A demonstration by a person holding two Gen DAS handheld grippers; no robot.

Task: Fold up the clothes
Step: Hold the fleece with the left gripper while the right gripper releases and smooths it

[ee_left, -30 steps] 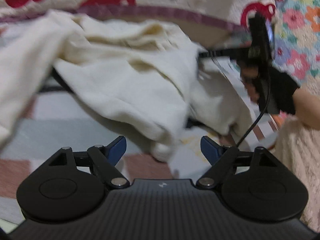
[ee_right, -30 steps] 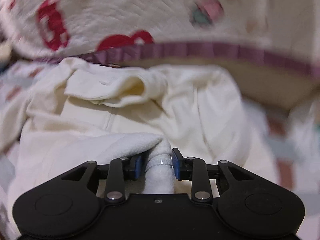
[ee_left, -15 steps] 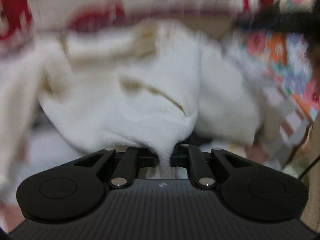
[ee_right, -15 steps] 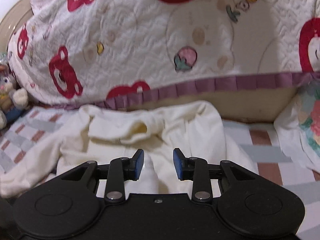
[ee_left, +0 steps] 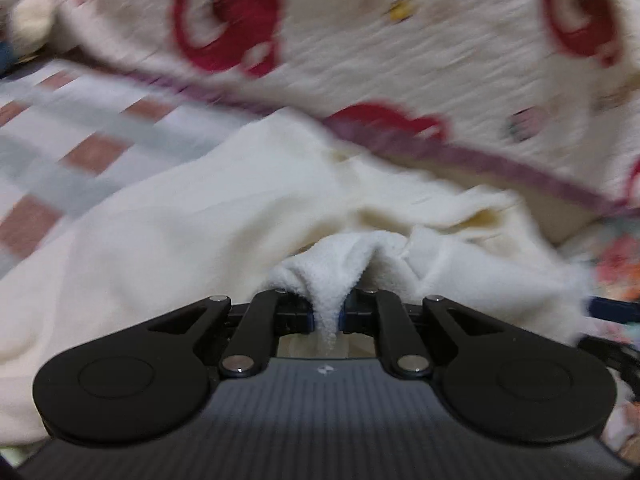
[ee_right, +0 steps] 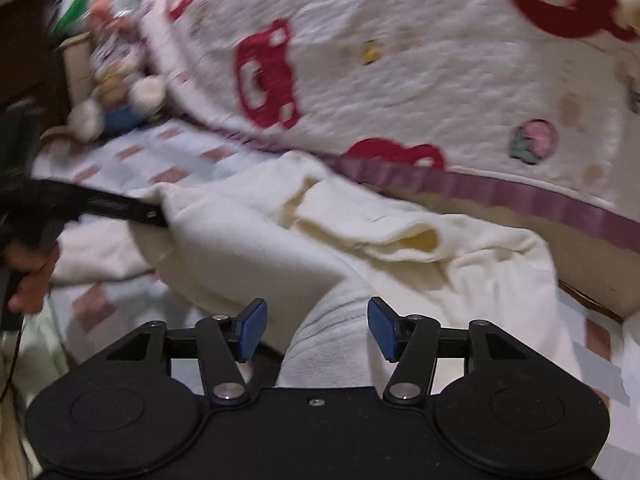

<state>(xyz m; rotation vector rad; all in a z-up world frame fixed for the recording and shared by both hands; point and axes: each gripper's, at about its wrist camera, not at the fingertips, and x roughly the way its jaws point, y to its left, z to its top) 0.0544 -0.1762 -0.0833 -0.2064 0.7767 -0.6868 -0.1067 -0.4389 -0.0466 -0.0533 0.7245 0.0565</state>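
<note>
Gripping point: left gripper (ee_left: 326, 316) has its jaws closed on a bunched fold of the cream garment (ee_left: 180, 232), fleecy cloth squeezed up between the blue pads.
Right gripper (ee_right: 316, 328): jaws spread wide, pads apart on either side of a pale roll of the garment (ee_right: 460, 264); the cloth lies between them, but no pad presses it.
Garment position: spread in rumpled layers on the checked bedsheet (ee_left: 60, 128), just ahead of both grippers, one folded flap lying on top near its middle in the right wrist view.
Left side, right wrist view: the other gripper's black finger (ee_right: 120, 210) reaches to the garment's edge; a hand (ee_right: 32, 272) holds its handle.
Sheet: grey, white and brownish squares, showing to the left of the garment.
Behind the garment: a white quilt (ee_right: 400, 60) with red bear shapes and a purple pleated border (ee_right: 520, 196) hangs down, its hem just behind the cloth.
Far left: a stuffed toy (ee_right: 116, 96) rests by the quilt, blurred.
</note>
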